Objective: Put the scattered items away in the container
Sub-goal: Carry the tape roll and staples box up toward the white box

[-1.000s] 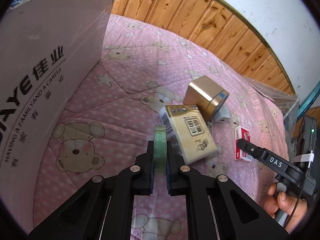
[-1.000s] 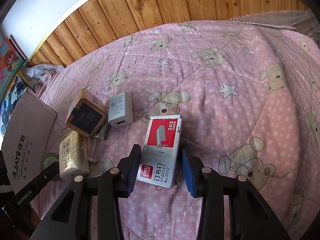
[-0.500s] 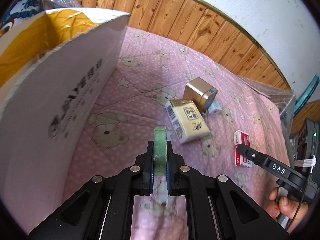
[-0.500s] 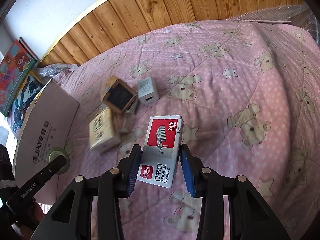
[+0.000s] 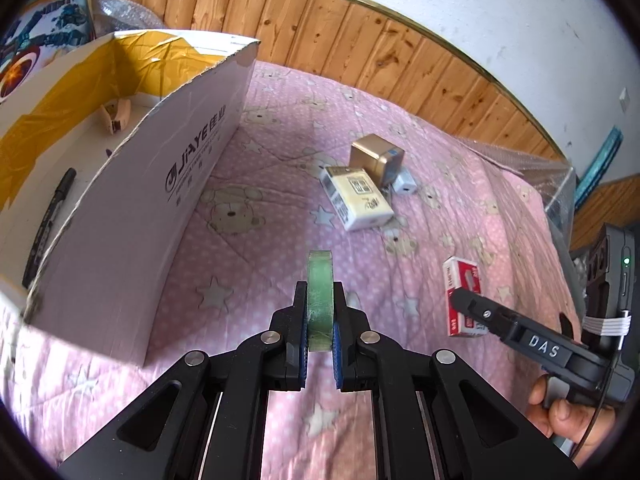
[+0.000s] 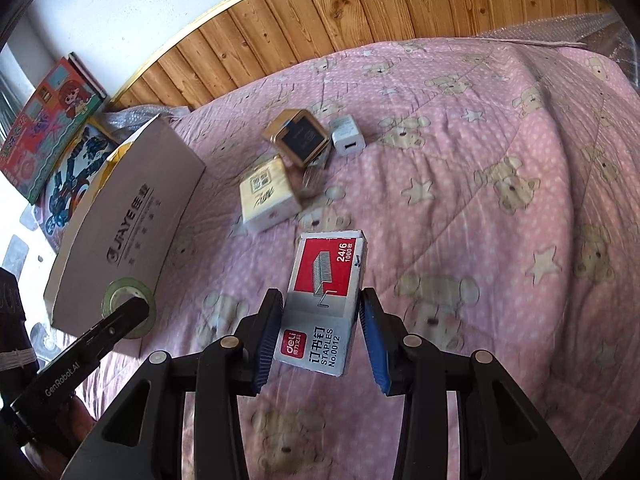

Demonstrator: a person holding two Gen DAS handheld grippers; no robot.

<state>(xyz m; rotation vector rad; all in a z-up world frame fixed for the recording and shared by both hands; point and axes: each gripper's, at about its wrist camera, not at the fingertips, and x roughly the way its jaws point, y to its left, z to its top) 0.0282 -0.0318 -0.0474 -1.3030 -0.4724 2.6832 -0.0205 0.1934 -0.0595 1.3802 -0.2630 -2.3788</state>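
green tape roll (image 5: 319, 300): on edge, pinched in our left gripper (image 5: 320, 340), aloft beside the cardboard box (image 5: 168, 184); staple box (image 6: 326, 300): clamped by our right gripper (image 6: 320, 344) above the pink quilt (image 6: 500, 240); step: carrying both; next, we judge, lift over the wall, release inside; tissue pack (image 5: 358, 198), gold tin (image 5: 376, 158), charger (image 5: 405, 184) remain out

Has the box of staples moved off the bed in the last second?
Yes. The staples box, gripped by the right gripper, has risen: the bedspread and gold tin look farther away.
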